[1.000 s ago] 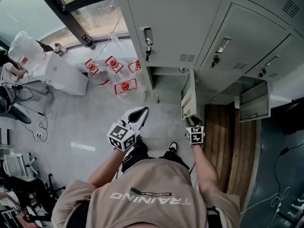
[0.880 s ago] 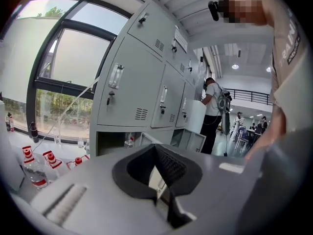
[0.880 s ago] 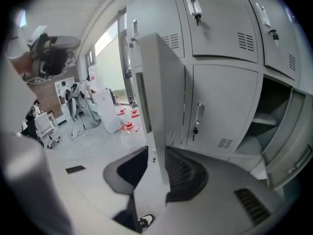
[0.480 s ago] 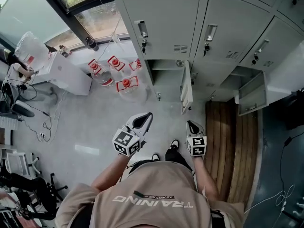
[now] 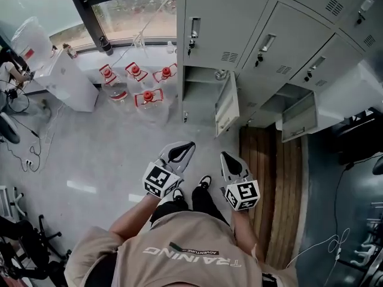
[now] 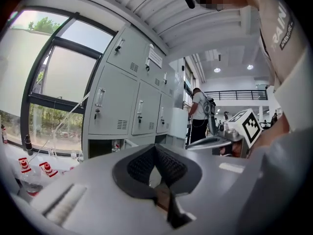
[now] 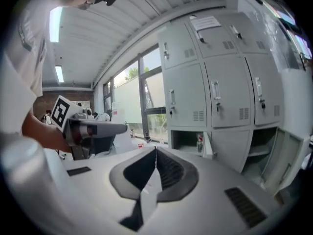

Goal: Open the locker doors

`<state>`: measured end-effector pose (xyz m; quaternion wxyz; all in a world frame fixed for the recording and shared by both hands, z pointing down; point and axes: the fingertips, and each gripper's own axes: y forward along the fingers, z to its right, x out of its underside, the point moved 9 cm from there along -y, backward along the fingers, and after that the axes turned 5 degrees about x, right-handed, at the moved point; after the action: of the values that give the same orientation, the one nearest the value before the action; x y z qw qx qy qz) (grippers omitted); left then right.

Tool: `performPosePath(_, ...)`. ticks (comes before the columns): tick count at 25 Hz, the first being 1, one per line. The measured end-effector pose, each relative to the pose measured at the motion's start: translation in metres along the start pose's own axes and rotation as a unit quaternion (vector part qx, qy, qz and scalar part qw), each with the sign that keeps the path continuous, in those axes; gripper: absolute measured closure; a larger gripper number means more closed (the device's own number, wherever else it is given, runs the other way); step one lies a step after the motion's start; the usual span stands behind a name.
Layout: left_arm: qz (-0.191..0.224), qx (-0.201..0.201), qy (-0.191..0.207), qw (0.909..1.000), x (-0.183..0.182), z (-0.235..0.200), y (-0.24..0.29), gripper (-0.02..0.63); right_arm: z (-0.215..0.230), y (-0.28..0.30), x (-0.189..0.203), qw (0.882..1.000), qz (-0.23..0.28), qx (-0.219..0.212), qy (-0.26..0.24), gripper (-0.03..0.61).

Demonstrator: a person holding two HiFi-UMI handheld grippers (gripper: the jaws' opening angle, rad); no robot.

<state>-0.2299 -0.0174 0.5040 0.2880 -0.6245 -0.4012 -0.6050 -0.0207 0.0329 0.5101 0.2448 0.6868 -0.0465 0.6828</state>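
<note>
– Over by the lockers (image 5: 257,34), what do you have?

– I have the grey bank running across the top of the head view. The upper doors (image 5: 222,20) are closed. Down in the bottom row, one open door (image 5: 226,105) stands swung out beside its compartment (image 5: 200,94), and a second open door (image 5: 298,117) hangs out further right.

– And your tongs?

– I see the left gripper (image 5: 189,146) and the right gripper (image 5: 223,155) side by side above the shoes (image 5: 204,182), well apart from the lockers and touching nothing. In the left gripper view the jaws meet at the tip with nothing between them. I read the same in the right gripper view: jaws pressed together, empty.

– Anything inside that compartment?

– I can make out a small object (image 7: 199,143) on its shelf. It may be a bottle, but it is too small for me to tell.

– What else is around?

– Water jugs (image 5: 136,82) with red caps sit on the grey floor left of the lockers, near a white cabinet (image 5: 69,82). A wooden strip (image 5: 269,178) lies in front of the right-hand lockers.
</note>
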Motion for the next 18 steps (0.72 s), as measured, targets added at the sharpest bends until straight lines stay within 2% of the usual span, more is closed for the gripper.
performPosePath(4,0.018,-0.009,-0.011,0.9997,-0.012,0.021,-0.004,0.607,-0.005,-0.032,-0.035,0.998,0.041,0.019,-0.054,0.566)
performPosePath(10,0.029,-0.046,0.011,0.9985,-0.043,0.054,-0.017,0.607,-0.001,-0.063,-0.056,0.993,0.09,0.022,-0.069,0.566)
performPosePath(13,0.027,-0.04,0.02,0.9986,-0.05,0.07,-0.011,0.607,0.011,-0.07,-0.061,0.992,0.097,0.02,-0.08,0.566)
performPosePath(18,0.007,-0.036,0.03,0.9989,-0.047,0.08,-0.004,0.607,0.019,-0.076,-0.05,0.994,0.091,0.004,-0.064,0.566)
